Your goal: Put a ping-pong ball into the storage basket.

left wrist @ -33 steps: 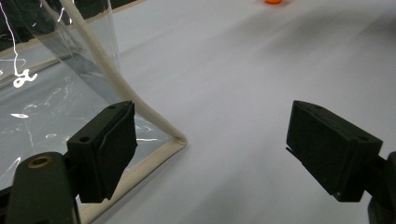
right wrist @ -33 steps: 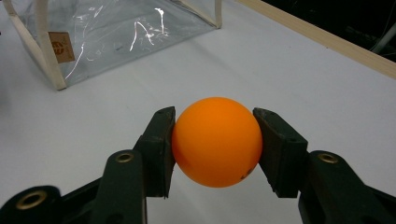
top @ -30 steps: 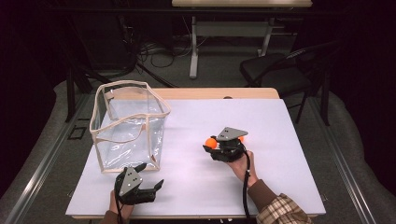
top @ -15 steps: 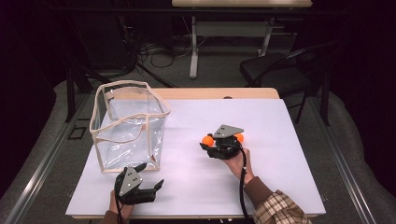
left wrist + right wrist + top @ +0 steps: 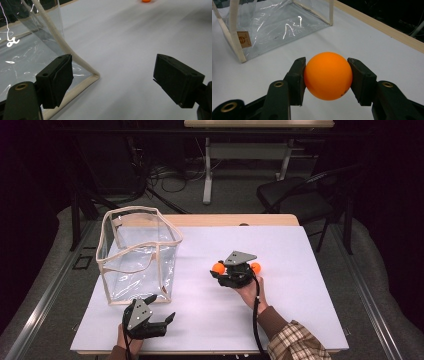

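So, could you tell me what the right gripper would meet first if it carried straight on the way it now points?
Probably the clear bag. The right gripper, shut on the orange ball, points across bare white table towards the bag's near wall, though depth is hard to judge.

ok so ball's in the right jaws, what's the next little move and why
Probably carry the orange ball toward the open top of the clear bag. The right gripper is shut on the ball, another orange ball lies beside it, and the bag looks empty. The left gripper sits open by the bag's near corner.
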